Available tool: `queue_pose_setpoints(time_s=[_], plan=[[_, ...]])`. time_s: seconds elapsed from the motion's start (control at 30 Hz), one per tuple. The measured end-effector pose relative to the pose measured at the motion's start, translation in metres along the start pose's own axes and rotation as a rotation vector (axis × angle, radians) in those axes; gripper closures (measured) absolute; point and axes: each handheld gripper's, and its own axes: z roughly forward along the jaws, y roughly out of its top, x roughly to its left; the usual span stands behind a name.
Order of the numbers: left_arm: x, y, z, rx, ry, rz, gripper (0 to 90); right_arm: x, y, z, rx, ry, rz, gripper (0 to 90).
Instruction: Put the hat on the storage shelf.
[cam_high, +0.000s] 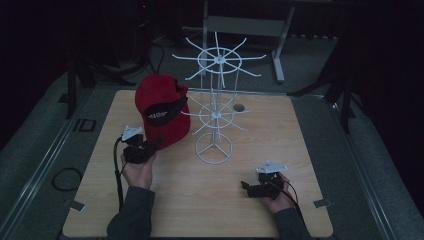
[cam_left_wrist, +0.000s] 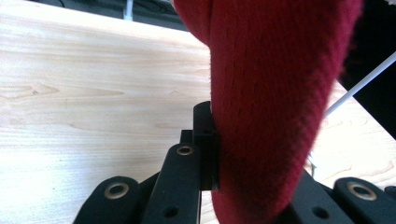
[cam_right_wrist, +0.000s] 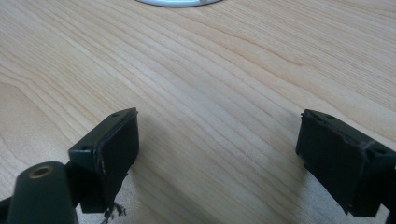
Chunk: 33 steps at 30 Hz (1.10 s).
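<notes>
- The left claw (cam_high: 152, 146) is clamped on the lower edge of the red cap (cam_high: 162, 110), which rises up and ahead of it, off the bench (cam_high: 175, 200).
- The right claw (cam_high: 245, 186), jaws spread wide with nothing between them, rests low over bare wood, well apart from the cap.
- The white wire rack (cam_high: 215, 112) stands just beyond the cap.

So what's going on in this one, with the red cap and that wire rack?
A person works at a wooden table with a gripper in each hand. The left gripper is clamped on the edge of a red cap, holding it up beside a white wire rack that stands mid-table. The cap is not on any of the rack's prongs. The right gripper rests low over bare tabletop near the person, jaws open with nothing between them.
</notes>
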Motion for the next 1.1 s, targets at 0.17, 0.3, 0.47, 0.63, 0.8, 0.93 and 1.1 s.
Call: queue_pose_setpoints(time_s=[0.17, 0.3, 0.47, 0.63, 0.8, 0.93, 1.1], plan=[[-0.001, 0.005, -0.005, -0.017, 0.002, 0.004, 85.5, 0.000, 0.000, 0.000, 0.000, 0.001, 0.001, 13.1], [-0.002, 0.009, -0.008, -0.028, 0.001, 0.009, 85.5, 0.000, 0.000, 0.000, 0.001, 0.000, -0.001, 13.1], [-0.003, 0.011, -0.010, -0.034, 0.001, 0.016, 85.5, 0.000, 0.000, 0.000, 0.000, 0.000, -0.004, 13.1], [-0.006, 0.015, -0.013, -0.049, -0.002, 0.021, 85.5, 0.000, 0.000, 0.000, 0.000, 0.000, -0.004, 13.1], [-0.007, 0.020, -0.017, -0.063, -0.006, 0.026, 85.5, 0.000, 0.000, 0.000, 0.000, 0.001, -0.004, 13.1], [-0.008, 0.023, -0.020, -0.078, -0.006, 0.025, 85.6, 0.000, 0.000, 0.000, -0.001, 0.001, -0.005, 13.1], [-0.009, 0.026, -0.023, -0.092, -0.009, 0.025, 85.6, 0.000, 0.000, 0.000, -0.001, 0.000, -0.002, 13.1]])
